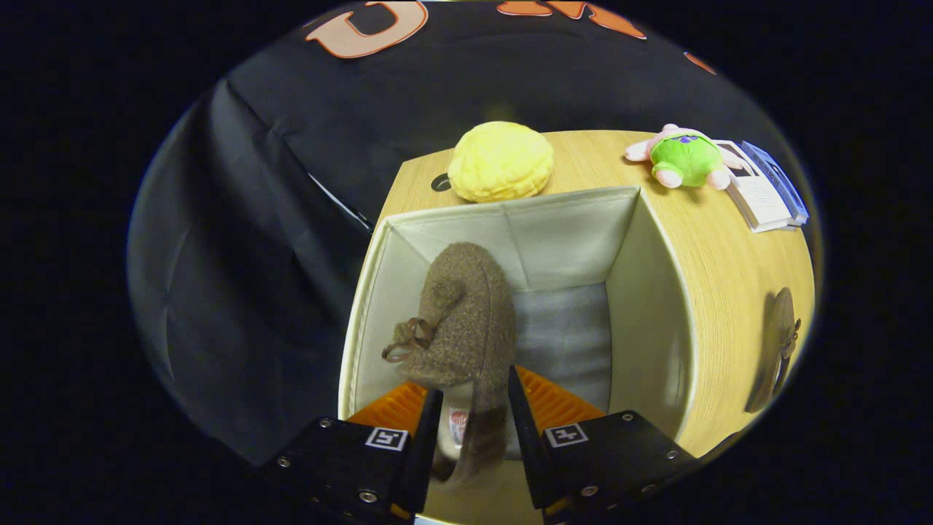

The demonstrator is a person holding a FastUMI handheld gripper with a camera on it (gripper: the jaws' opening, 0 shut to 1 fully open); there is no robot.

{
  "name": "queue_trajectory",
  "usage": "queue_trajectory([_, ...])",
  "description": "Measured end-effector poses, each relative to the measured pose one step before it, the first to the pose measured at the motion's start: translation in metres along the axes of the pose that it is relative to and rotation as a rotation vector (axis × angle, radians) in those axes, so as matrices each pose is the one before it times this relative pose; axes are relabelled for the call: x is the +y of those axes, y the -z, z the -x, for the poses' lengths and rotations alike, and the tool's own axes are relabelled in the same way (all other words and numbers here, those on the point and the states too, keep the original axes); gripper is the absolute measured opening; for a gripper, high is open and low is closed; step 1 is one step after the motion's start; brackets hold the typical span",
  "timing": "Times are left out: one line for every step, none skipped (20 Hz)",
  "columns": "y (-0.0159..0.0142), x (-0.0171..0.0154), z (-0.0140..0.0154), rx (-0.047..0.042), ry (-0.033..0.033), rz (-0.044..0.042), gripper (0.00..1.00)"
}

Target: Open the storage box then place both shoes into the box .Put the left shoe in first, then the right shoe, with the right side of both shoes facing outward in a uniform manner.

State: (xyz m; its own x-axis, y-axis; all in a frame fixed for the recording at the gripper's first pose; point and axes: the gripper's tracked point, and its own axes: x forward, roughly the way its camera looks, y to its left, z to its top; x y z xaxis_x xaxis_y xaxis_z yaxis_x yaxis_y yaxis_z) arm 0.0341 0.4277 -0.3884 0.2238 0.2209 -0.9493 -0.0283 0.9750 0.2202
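Landmark: the storage box [660, 321], open-topped, pale fabric walls, sitting on a wooden table [736, 292].

Gripper [474, 415] is closed on the heel end of a brown fuzzy shoe [466, 321]; both fingers press on the shoe's collar from either side. The shoe hangs toe-forward over the box mouth, toward the box's left wall, with its bow on the side facing that wall. Whether the sole touches the box floor cannot be told. The right half of the box floor is bare grey.

Second shoe [776, 350] lies on the table just outside the box's right wall, well apart from the held one.

Judged step: lowering the first shoe into the box.

To do it well:
- Keep the shoe close along the left wall so the right half of the floor remains free for the other shoe.
- Lower until the sole seats flat before letting go; a release from height may tip it onto its side.
- Check which flank faces outward before release; correction is harder once inside.
- Lift the fingers straight up, clear of the collar and the bow.

Beyond the box's far wall: a yellow plush [501, 162]; further right, a green plush [685, 159] and books [765, 191]. None obstruct.
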Motion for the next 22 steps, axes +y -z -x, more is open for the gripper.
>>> queue_trajectory([0.00290,-0.00013,0.00293,0.00425,-0.00884,0.01458,0.57])
queue_trajectory([-0.00316,0.00333,0.00445,-0.01680,-0.02553,0.00873,0.61])
queue_trajectory([-0.00507,0.00267,0.00903,-0.02113,-0.02056,0.00749,0.64])
queue_trajectory([-0.00520,0.00234,0.00759,-0.02517,-0.01639,-0.00356,0.74])
queue_trajectory([-0.00521,0.00030,0.00972,-0.01933,-0.01596,-0.00549,0.77])
queue_trajectory([-0.00468,-0.00113,0.01016,-0.01755,-0.01268,-0.00601,0.80])
queue_trajectory([-0.00332,-0.00133,0.01146,-0.01338,-0.01157,-0.00164,0.80])
queue_trajectory([-0.00440,-0.00350,0.01239,-0.02037,-0.00822,0.00687,0.81])
queue_trajectory([-0.00581,-0.00678,0.01120,-0.02412,-0.00151,0.01427,0.81])
queue_trajectory([-0.00510,-0.00755,0.01245,-0.02675,0.00048,0.01303,0.82])
queue_trajectory([-0.00337,-0.00641,0.01317,-0.02484,-0.00540,0.01280,0.82])
queue_trajectory([-0.00399,-0.00710,0.01328,-0.01911,-0.00516,0.01037,0.83])
queue_trajectory([-0.00140,-0.00561,0.01460,-0.02243,-0.00855,0.01049,0.84])
queue_trajectory([-0.00187,-0.00919,0.01414,-0.02031,-0.00267,0.01679,0.86])
queue_trajectory([-0.00178,-0.01120,0.01284,-0.02214,0.00403,0.01342,0.87])
queue_trajectory([-0.00165,-0.01371,0.01066,-0.01692,0.00672,0.01653,0.89])
queue_trajectory([0.00028,-0.01387,0.01255,-0.02197,0.01041,0.01094,0.91])
queue_trajectory([0.00154,-0.01609,0.01093,-0.01682,0.01151,0.01229,0.94])
queue_trajectory([0.00257,-0.01616,0.00783,-0.01528,0.01472,0.00993,0.95])
queue_trajectory([0.00438,-0.01805,0.00592,-0.00420,0.01643,0.00927,0.97])
queue_trajectory([0.00674,-0.01854,0.00439,-0.00270,0.01858,0.01112,0.97])
queue_trajectory([0.00666,-0.01656,0.00323,-0.00043,0.02163,0.01106,0.97])
